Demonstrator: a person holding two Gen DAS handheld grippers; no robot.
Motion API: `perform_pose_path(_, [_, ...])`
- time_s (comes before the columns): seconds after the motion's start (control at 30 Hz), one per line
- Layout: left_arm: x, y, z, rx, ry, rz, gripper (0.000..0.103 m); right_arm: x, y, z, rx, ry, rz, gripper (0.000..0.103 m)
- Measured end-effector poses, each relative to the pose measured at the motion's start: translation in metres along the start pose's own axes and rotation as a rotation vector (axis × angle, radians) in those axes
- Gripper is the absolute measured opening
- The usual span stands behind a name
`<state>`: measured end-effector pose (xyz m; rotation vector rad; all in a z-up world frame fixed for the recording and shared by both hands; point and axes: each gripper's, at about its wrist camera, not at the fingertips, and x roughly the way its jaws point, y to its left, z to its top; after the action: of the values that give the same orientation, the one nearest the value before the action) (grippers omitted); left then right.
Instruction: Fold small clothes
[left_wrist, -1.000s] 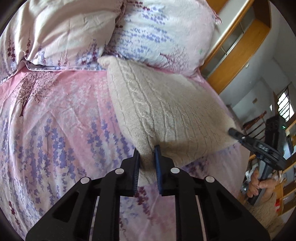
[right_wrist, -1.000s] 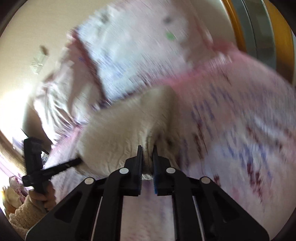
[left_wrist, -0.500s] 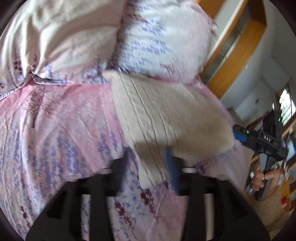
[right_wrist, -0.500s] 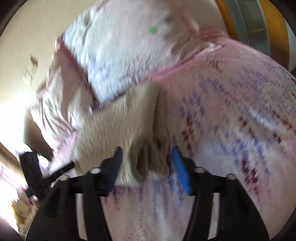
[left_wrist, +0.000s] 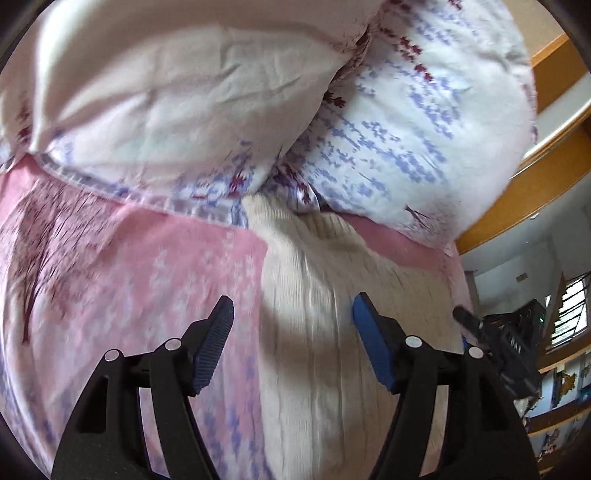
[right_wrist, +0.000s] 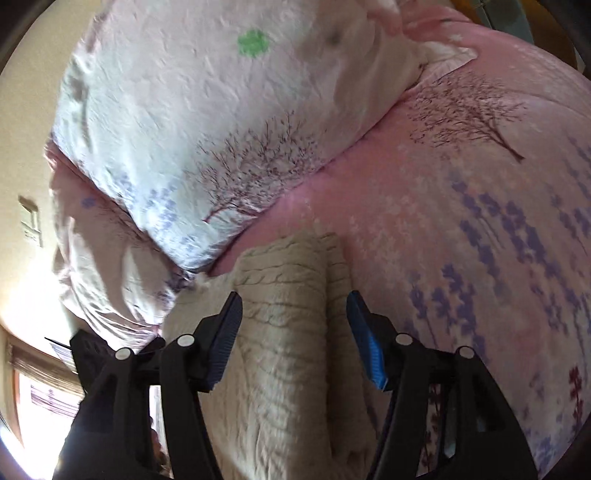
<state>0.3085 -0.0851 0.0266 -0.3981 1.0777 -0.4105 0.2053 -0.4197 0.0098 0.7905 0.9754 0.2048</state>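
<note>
A cream cable-knit sweater (left_wrist: 314, 369) lies flat on the pink flowered bedsheet (left_wrist: 129, 277), its far end touching the pillows. My left gripper (left_wrist: 292, 299) hovers over the sweater's left edge, jaws wide and still opening, pads clear of the knit. In the right wrist view the sweater (right_wrist: 280, 369) shows a folded ridge running lengthwise. My right gripper (right_wrist: 294, 295) straddles that ridge with its jaws apart and closing. The blue pads (right_wrist: 364, 339) do not press the fabric.
Two flowered pillows (left_wrist: 166, 92) (left_wrist: 406, 129) are stacked at the head of the bed, just beyond the sweater. A wooden headboard shelf (left_wrist: 554, 155) stands at the right. In the right wrist view, bedsheet (right_wrist: 498, 240) spreads to the right of the sweater.
Both grippers let go of the sweater's near hem, opened, and moved forward along the sweater toward the pillows. The sweater now lies flat on the bed.
</note>
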Motion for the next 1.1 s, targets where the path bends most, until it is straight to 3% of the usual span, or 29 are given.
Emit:
perform_pose_path(0.03, [0.005,-0.002,0.004,0.004,0.004,0.008,0.065,0.000,0.002,0.000,-0.019,-0.004,0.010,0.012])
perform_pose_path(0.07, [0.008,-0.004,0.006,0.008,0.012,-0.005,0.046,-0.002,0.005,0.001,-0.038,-0.022,0.019,0.011])
perform_pose_path(0.2, [0.002,-0.011,0.010,0.058,-0.027,-0.059,0.019,-0.023,0.017,0.001,-0.119,-0.109,0.025,0.009])
perform_pose_path(0.27, [0.001,-0.008,0.010,0.074,-0.040,-0.050,0.014,-0.021,0.012,0.002,-0.112,-0.110,-0.014,0.008])
perform_pose_path(0.4, [0.010,-0.001,0.008,0.067,-0.029,-0.018,0.013,0.003,-0.005,-0.001,-0.047,-0.032,-0.049,0.011])
perform_pose_path(0.43, [0.009,-0.003,0.007,0.075,-0.034,-0.015,0.014,0.000,-0.006,-0.002,-0.040,-0.035,-0.040,0.013])
perform_pose_path(0.47, [0.006,-0.004,0.006,0.083,-0.038,-0.018,0.014,-0.004,-0.005,-0.002,-0.030,-0.031,-0.030,0.023])
perform_pose_path(0.53, [-0.004,-0.003,0.003,0.086,-0.045,-0.036,0.020,-0.015,-0.008,-0.003,-0.007,-0.013,0.005,0.045])
perform_pose_path(0.57, [-0.010,0.000,0.001,0.080,-0.050,-0.057,0.036,-0.020,-0.008,-0.005,-0.005,-0.011,0.022,0.062])
perform_pose_path(0.6, [-0.015,0.002,-0.001,0.077,-0.057,-0.073,0.052,-0.025,-0.009,-0.007,-0.005,-0.011,0.039,0.068])
perform_pose_path(0.7, [-0.033,0.004,-0.015,0.114,-0.090,-0.064,0.069,-0.033,-0.018,-0.016,0.021,0.030,0.077,0.068])
perform_pose_path(0.73, [-0.037,0.003,-0.020,0.130,-0.083,-0.063,0.071,-0.033,-0.022,-0.018,0.035,0.044,0.083,0.068])
perform_pose_path(0.83, [-0.042,0.000,-0.035,0.140,-0.054,-0.069,0.091,-0.031,-0.031,-0.027,0.079,0.096,0.096,0.069])
perform_pose_path(0.93, [-0.041,-0.005,-0.045,0.158,-0.042,-0.084,0.094,-0.031,-0.032,-0.034,0.082,0.111,0.103,0.069])
perform_pose_path(1.1, [-0.028,-0.015,-0.057,0.196,-0.025,0.011,0.094,-0.025,-0.023,-0.040,0.057,0.146,0.071,0.069])
